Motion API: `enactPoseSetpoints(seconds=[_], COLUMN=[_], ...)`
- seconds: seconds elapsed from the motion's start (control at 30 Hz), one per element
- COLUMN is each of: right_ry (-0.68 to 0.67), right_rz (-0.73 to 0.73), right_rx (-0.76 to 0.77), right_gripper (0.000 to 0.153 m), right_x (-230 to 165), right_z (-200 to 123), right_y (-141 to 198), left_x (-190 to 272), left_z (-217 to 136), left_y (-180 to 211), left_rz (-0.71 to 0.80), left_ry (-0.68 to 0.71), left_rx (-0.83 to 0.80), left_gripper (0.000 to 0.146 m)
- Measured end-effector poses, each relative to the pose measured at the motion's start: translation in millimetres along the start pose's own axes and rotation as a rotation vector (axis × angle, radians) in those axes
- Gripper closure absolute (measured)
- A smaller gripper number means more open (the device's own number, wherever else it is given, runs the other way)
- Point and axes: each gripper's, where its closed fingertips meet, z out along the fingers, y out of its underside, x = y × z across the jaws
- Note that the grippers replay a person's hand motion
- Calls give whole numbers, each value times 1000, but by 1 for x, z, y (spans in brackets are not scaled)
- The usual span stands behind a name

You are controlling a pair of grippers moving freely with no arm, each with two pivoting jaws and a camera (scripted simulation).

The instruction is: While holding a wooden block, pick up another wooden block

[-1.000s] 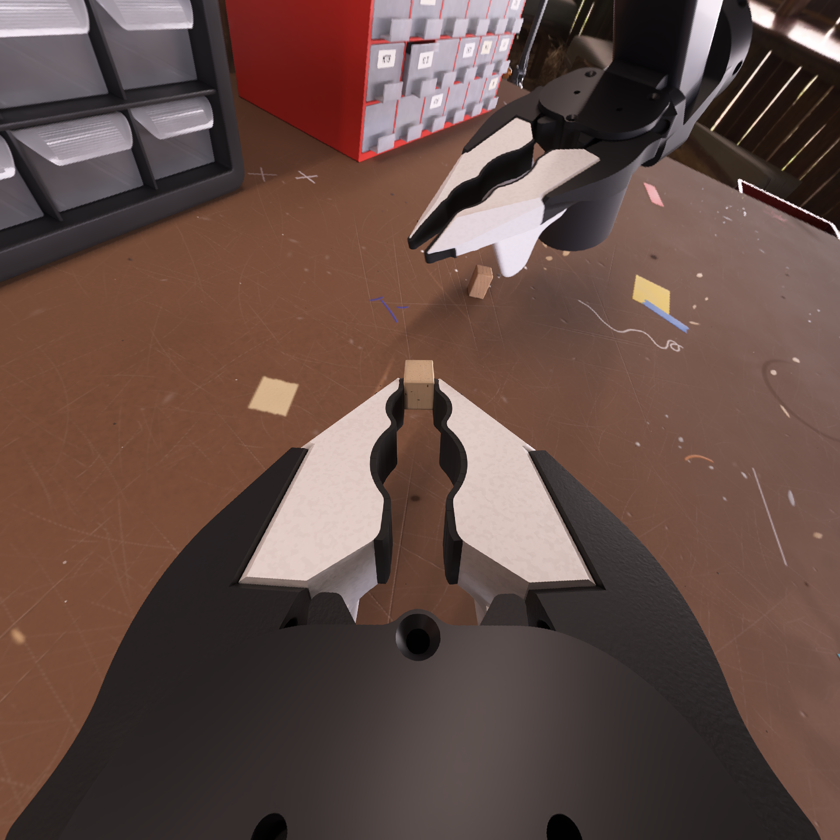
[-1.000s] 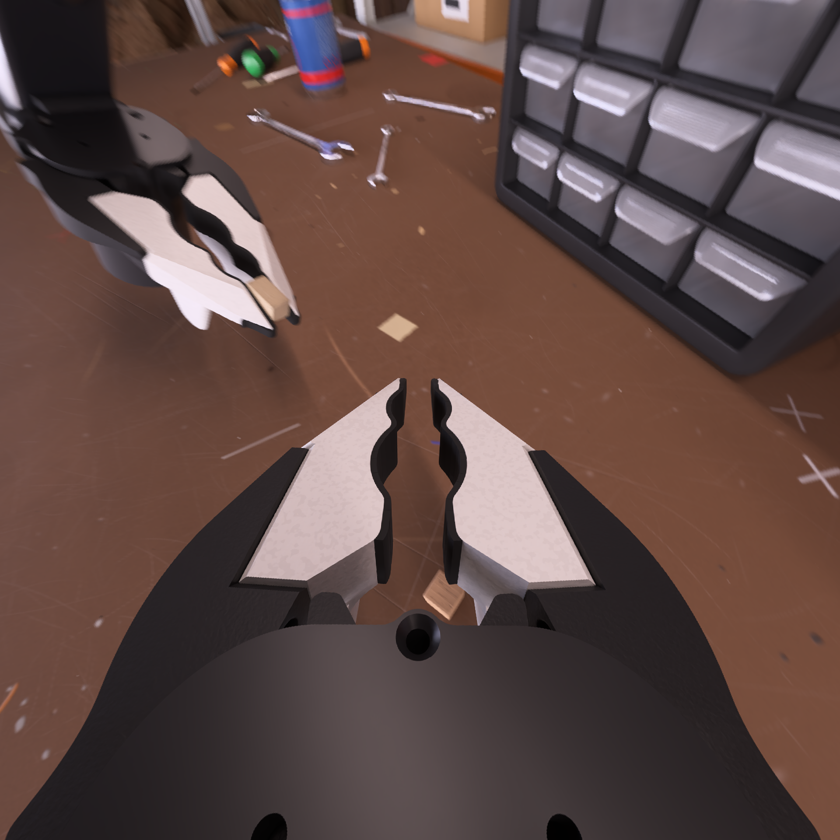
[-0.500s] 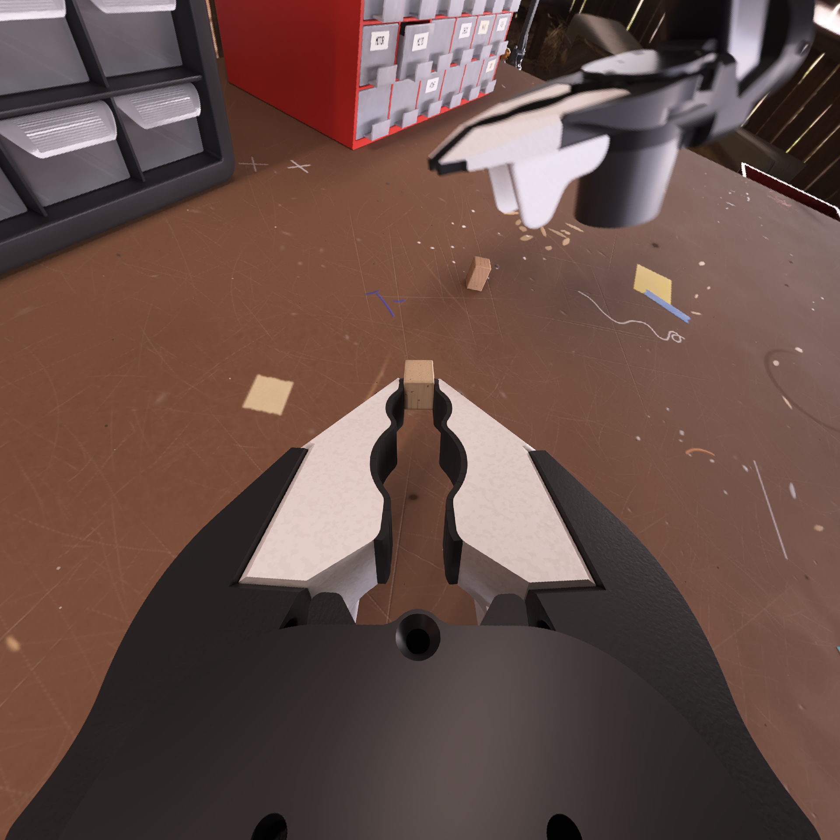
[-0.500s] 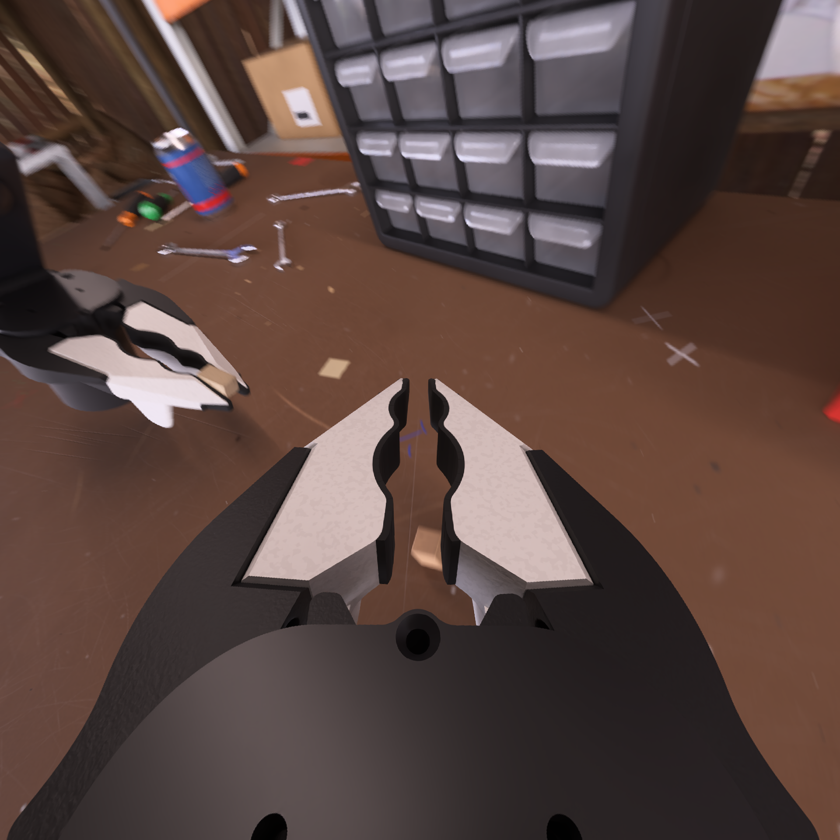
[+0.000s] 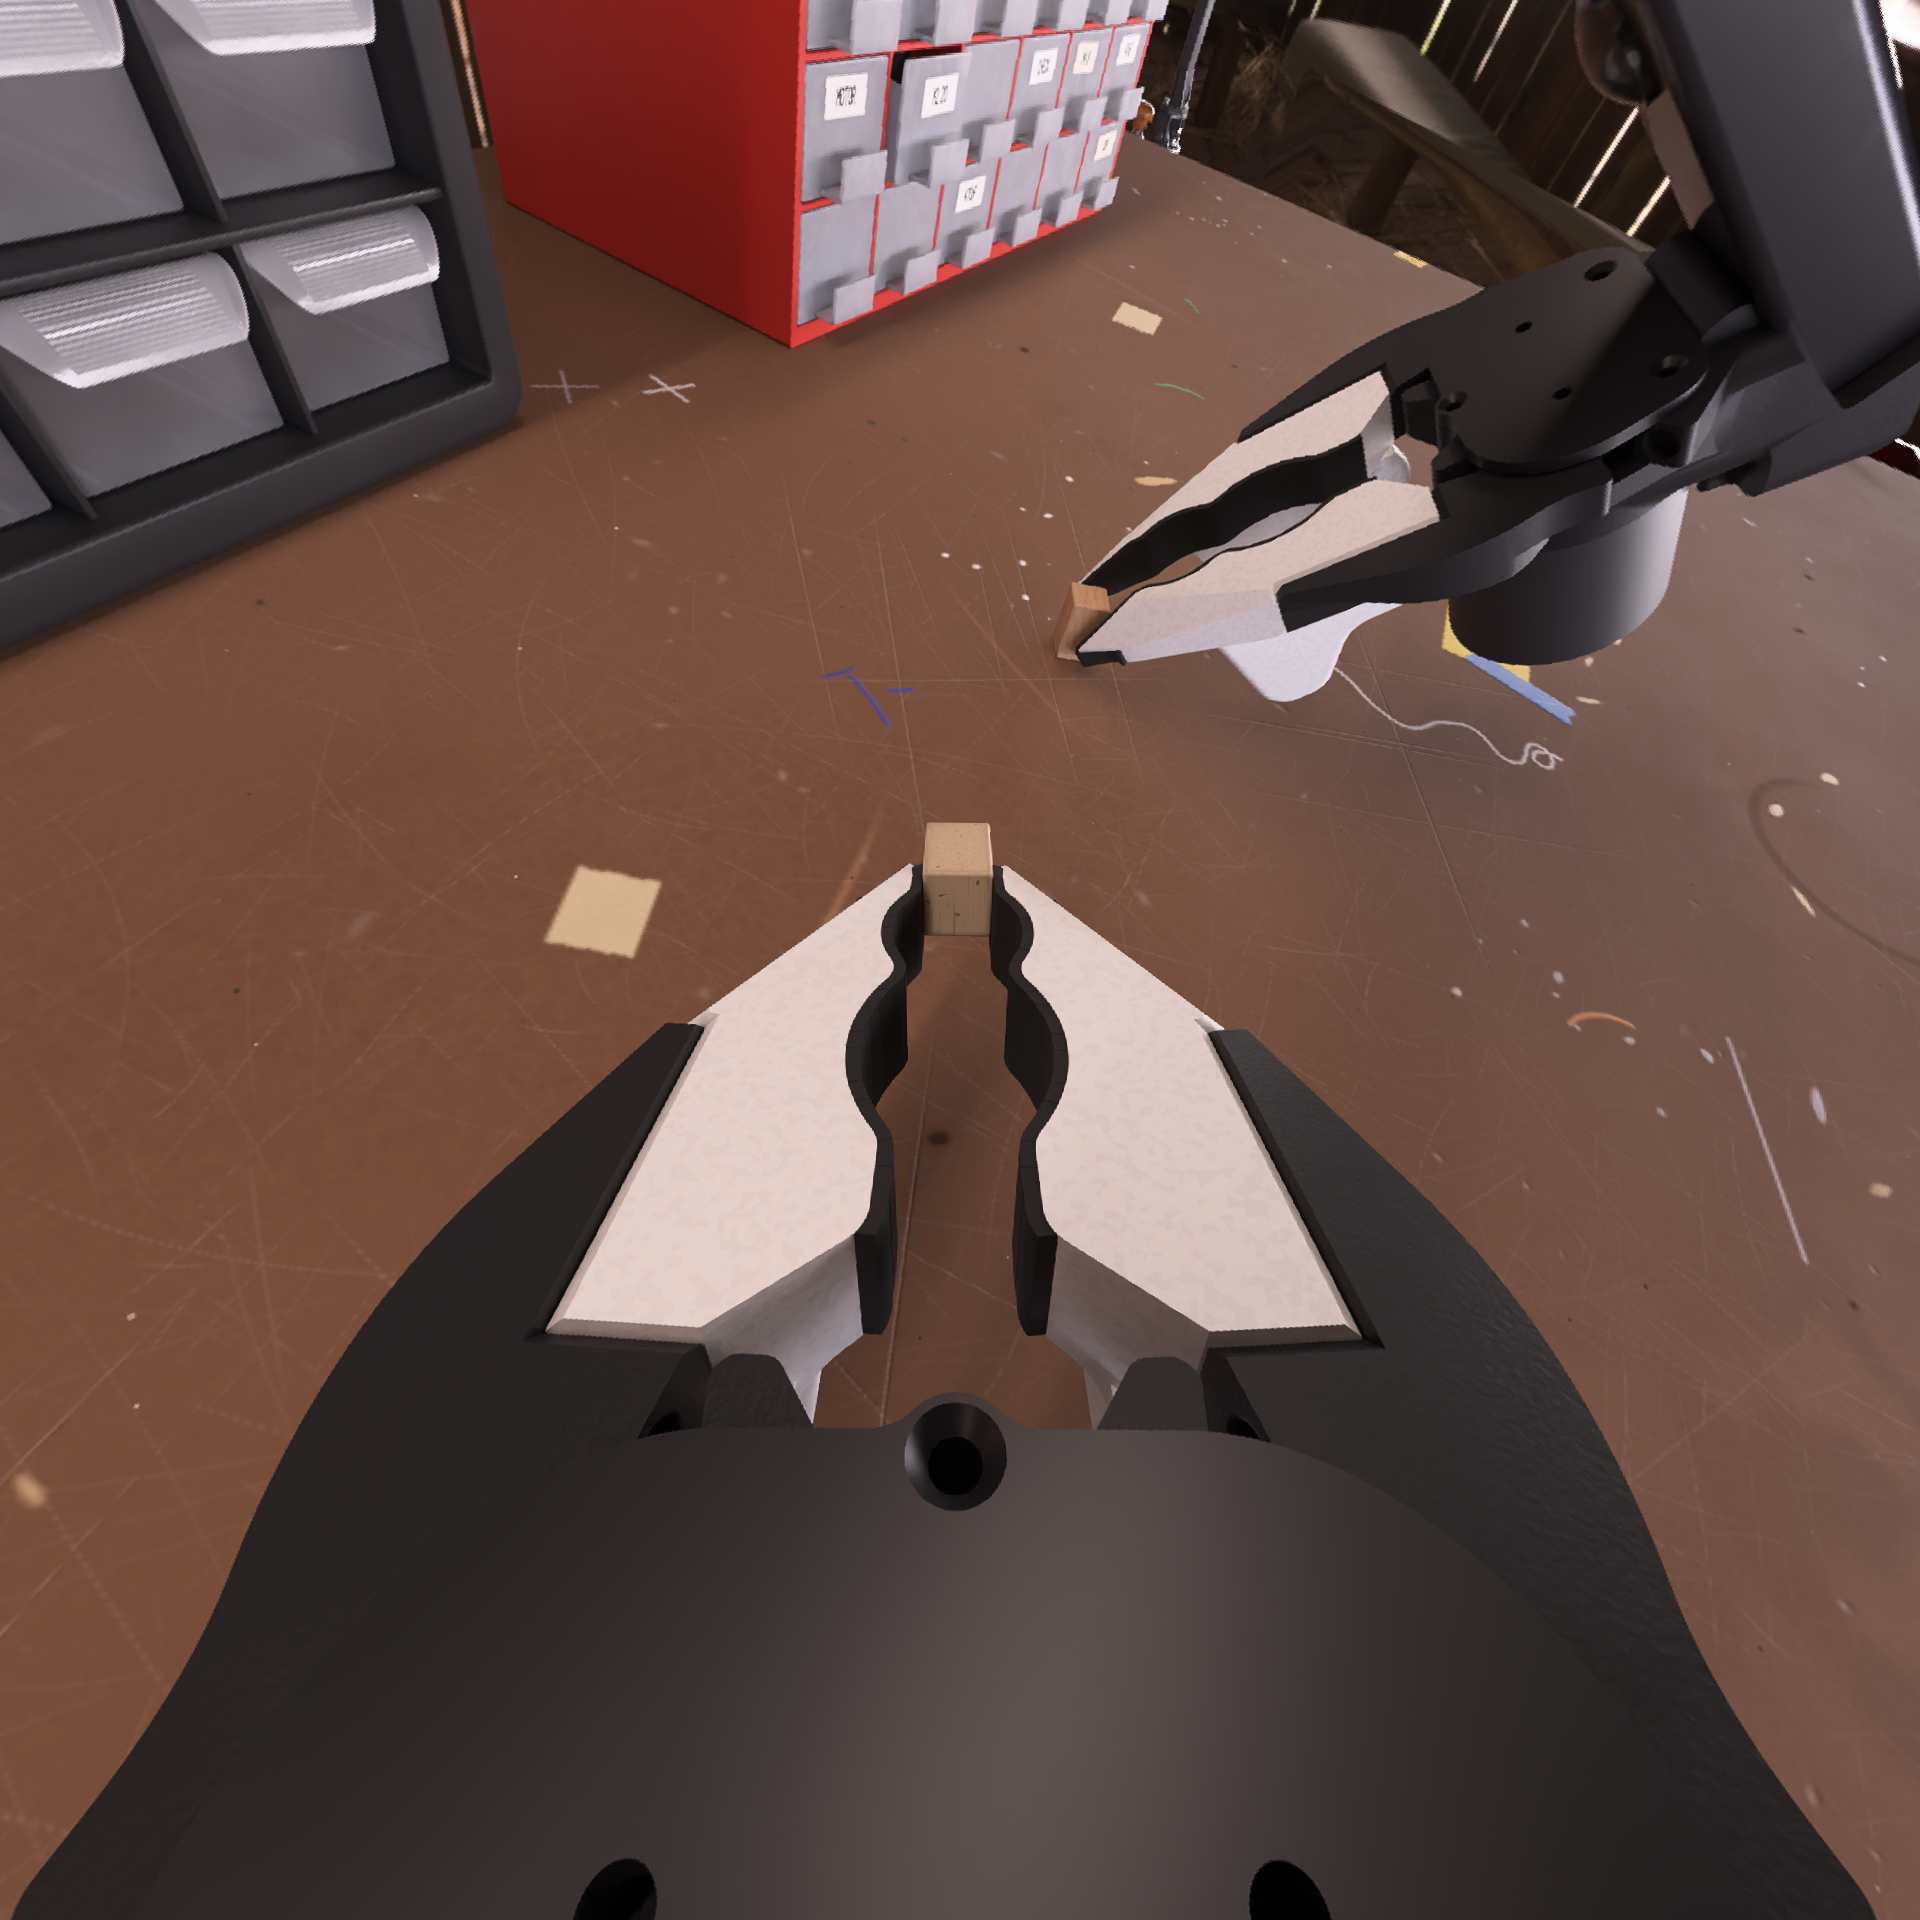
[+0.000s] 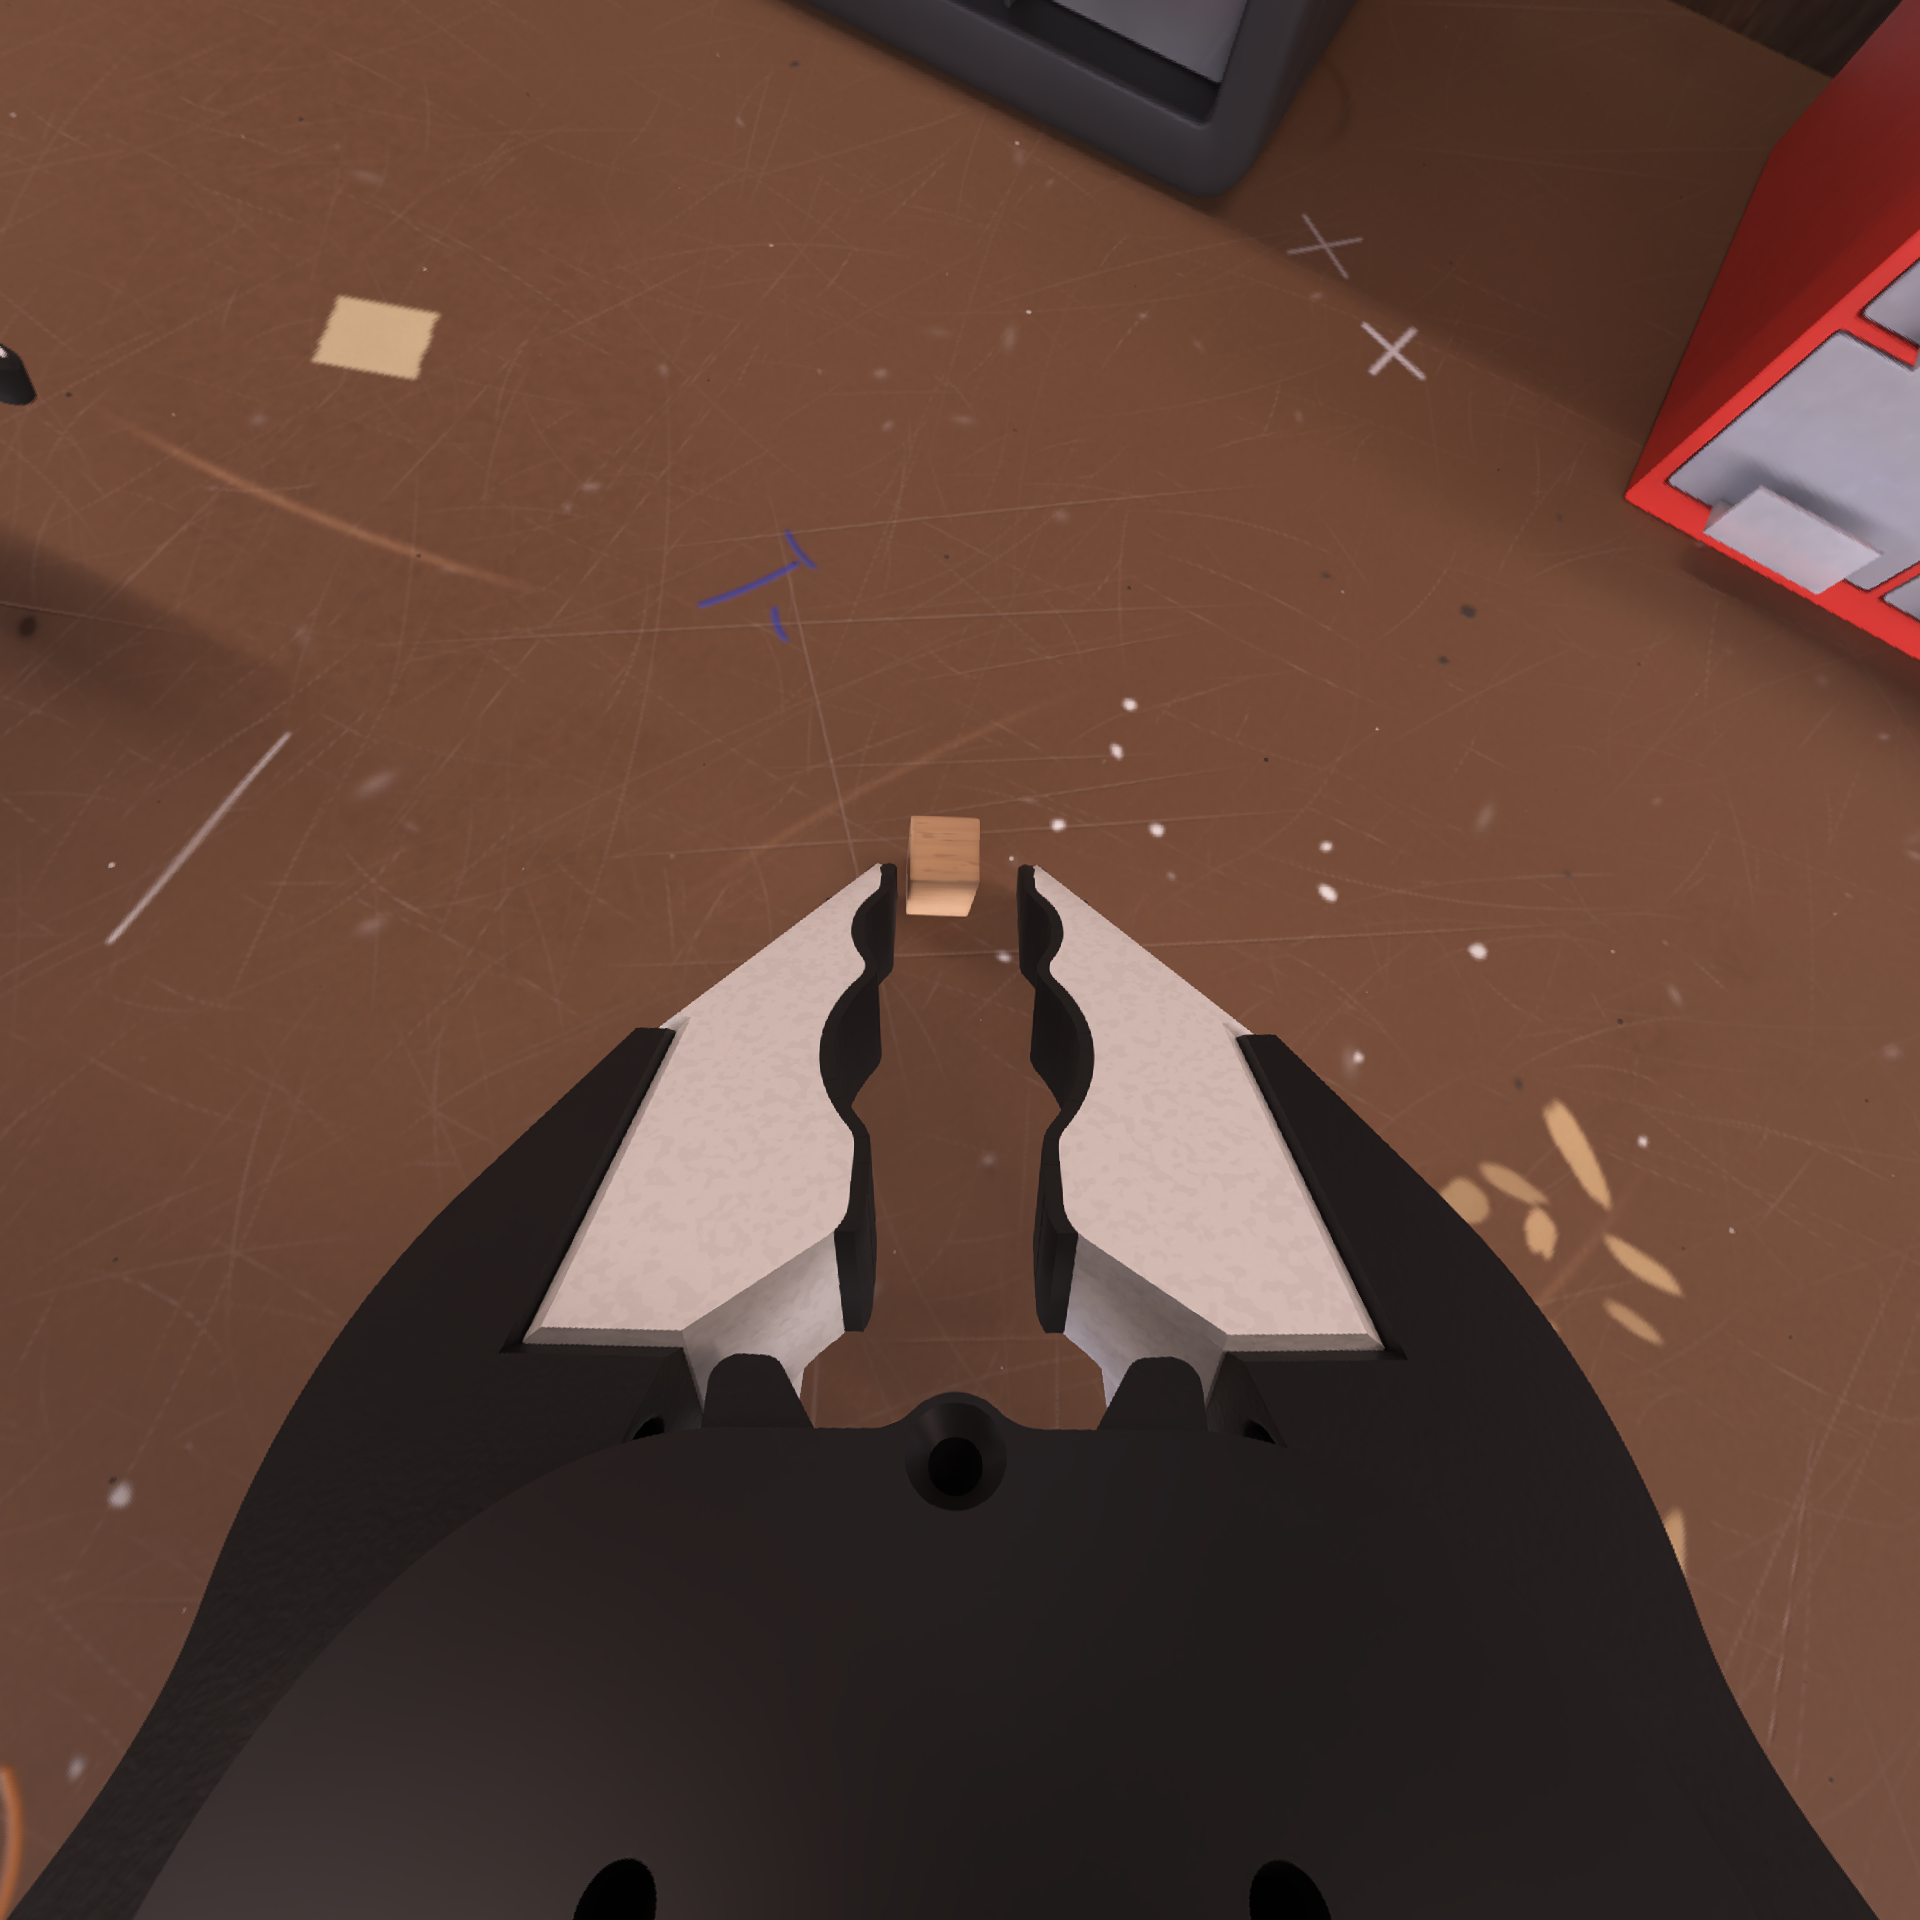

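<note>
My left gripper (image 5: pixel 957 888) is shut on a small pale wooden block (image 5: pixel 957 878) at its fingertips, held above the brown table (image 5: pixel 416 790). A second wooden block (image 6: pixel 942 865) rests on the table. My right gripper (image 6: pixel 954 883) is open, low over the table, with this block between its fingertips and a small gap on each side. In the left wrist view the right gripper (image 5: pixel 1091 623) is at the far right, its tips at that second block (image 5: pixel 1081 613).
A black drawer cabinet (image 5: pixel 208 312) stands at the back left and a red drawer cabinet (image 5: pixel 727 156) behind the middle; the red cabinet also shows in the right wrist view (image 6: pixel 1818 416). Tape patches (image 5: pixel 603 911), chalk marks and wood shavings (image 6: pixel 1558 1205) lie on the table.
My right gripper has swung down from high above the table to the second block and opened around it. My left gripper has kept its block and barely moved.
</note>
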Motion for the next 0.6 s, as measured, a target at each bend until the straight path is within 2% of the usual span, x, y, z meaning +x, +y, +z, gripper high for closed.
enactPoseSetpoints(seconds=[0.2,0.23,0.33,0.43,0.6], right_ry=[-42,-39,-4,-30,-185], right_rz=[32,25,-34,-95,-164], right_rx=[13,16,49,193,489], right_gripper=[135,140,141,141,141], right_x=[-3,-3,-2,-12,-31], right_z=[5,5,3,-7,-30], right_y=[-3,-3,-6,-25,-64], left_x=[3,4,2,1,6], left_z=[2,2,1,0,7], left_y=[-2,-3,-11,-21,-29], left_rz=[26,36,62,110,240], left_ry=[6,6,-53,-117,-102], left_rx=[7,14,76,149,180], left_gripper=[135,135,135,135,135])
